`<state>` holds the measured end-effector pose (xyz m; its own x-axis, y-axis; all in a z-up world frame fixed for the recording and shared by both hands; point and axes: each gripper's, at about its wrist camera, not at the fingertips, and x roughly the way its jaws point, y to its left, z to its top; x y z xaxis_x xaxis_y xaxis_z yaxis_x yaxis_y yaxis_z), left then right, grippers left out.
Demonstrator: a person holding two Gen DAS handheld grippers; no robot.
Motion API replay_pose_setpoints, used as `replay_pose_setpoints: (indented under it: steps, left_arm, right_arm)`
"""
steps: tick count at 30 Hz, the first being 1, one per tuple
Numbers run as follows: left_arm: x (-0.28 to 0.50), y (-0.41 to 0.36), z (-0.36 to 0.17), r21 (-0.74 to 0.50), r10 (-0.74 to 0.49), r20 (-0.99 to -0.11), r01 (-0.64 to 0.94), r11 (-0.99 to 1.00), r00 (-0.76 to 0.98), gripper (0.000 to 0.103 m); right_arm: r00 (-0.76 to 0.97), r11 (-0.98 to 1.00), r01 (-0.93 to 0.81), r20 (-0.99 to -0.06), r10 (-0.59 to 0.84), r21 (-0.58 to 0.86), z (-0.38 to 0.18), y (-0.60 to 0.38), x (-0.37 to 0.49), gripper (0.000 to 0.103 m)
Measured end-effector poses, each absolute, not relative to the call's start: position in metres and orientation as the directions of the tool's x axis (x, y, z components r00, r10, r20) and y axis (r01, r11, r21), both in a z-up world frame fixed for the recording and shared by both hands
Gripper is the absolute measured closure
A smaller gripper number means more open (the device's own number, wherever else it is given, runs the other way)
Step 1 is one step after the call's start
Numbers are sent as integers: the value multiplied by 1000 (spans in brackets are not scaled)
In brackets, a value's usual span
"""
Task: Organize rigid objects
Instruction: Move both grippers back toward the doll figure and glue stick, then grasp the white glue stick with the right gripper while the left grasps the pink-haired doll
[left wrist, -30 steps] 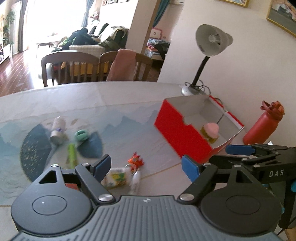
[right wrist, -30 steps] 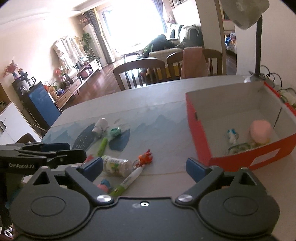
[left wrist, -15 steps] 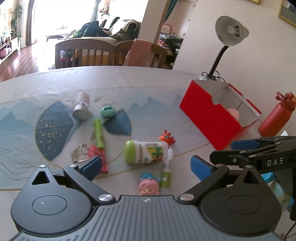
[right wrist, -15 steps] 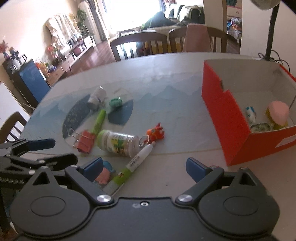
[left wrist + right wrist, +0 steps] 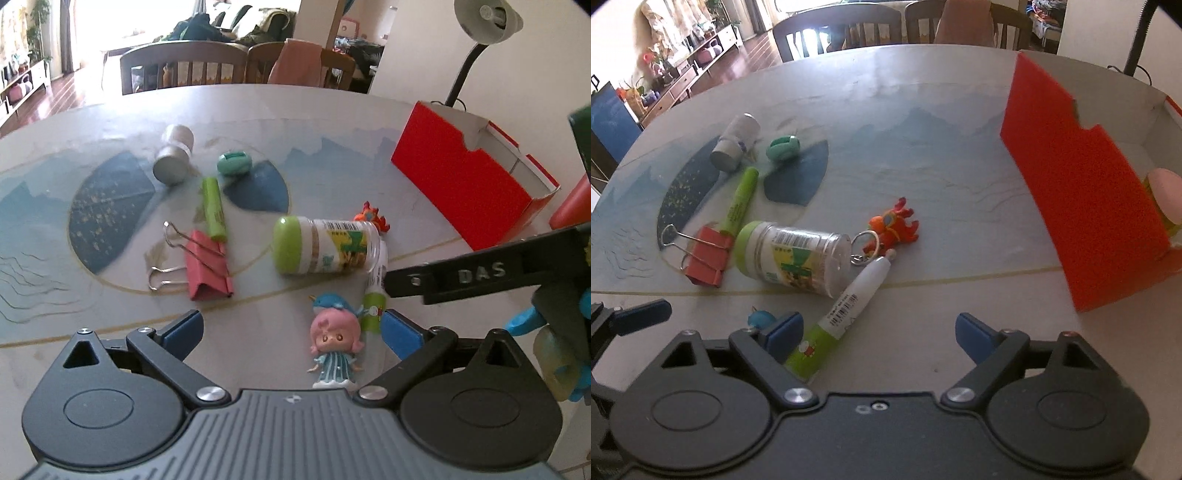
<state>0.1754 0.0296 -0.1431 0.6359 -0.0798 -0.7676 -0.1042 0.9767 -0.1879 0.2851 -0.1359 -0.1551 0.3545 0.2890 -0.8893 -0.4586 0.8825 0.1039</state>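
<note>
- The table point(image 5: 332, 110) was viewed steeply downward, close up, from both wrist cameras.
- The lying jar point(image 5: 325, 245) point(image 5: 792, 254) and red box point(image 5: 461, 184) point(image 5: 1082, 192) were shared by the 2 views.

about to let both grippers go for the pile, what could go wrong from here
1. The doll stands right beside the glue pen; the open left gripper may well catch both.
2. The right gripper has just been closing with nothing gripped. The left gripper's finger shows close beside it, so the two could collide.
3. The pen tip touches the lying bottle and the orange keychain; pulling the pen may roll or drag them.
</note>
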Motion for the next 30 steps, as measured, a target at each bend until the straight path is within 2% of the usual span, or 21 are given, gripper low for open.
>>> replay_pose_setpoints:
  steps: [12, 16, 22, 27, 30]
  left_arm:
    - [182, 26, -164, -185, -82, -777, -103, 977, 624, 1]
    - [183, 23, -169, -179, -80, -781, -99, 979, 619, 1]
    - [183, 23, -171, -175, -67, -781, -116, 978, 621, 2]
    - [183, 20, -171, -173, -69, -775, -106, 979, 629, 7]
    - [181, 18, -169, -171, -71, -771, -98, 980, 633, 16]
  right_arm:
    - [368, 879, -476, -901, 230, 30, -165, -117, 291, 26]
    - [361, 874, -486, -909, 207, 6, -170, -113, 291, 37]
    - [373, 866, -500, -905, 204, -10, -169, -118, 288, 45]
    - [378, 860, -510, -899, 219, -5, -168, -128, 284, 51]
    - [379, 858, -514, -897, 229, 1, -167, -135, 282, 58]
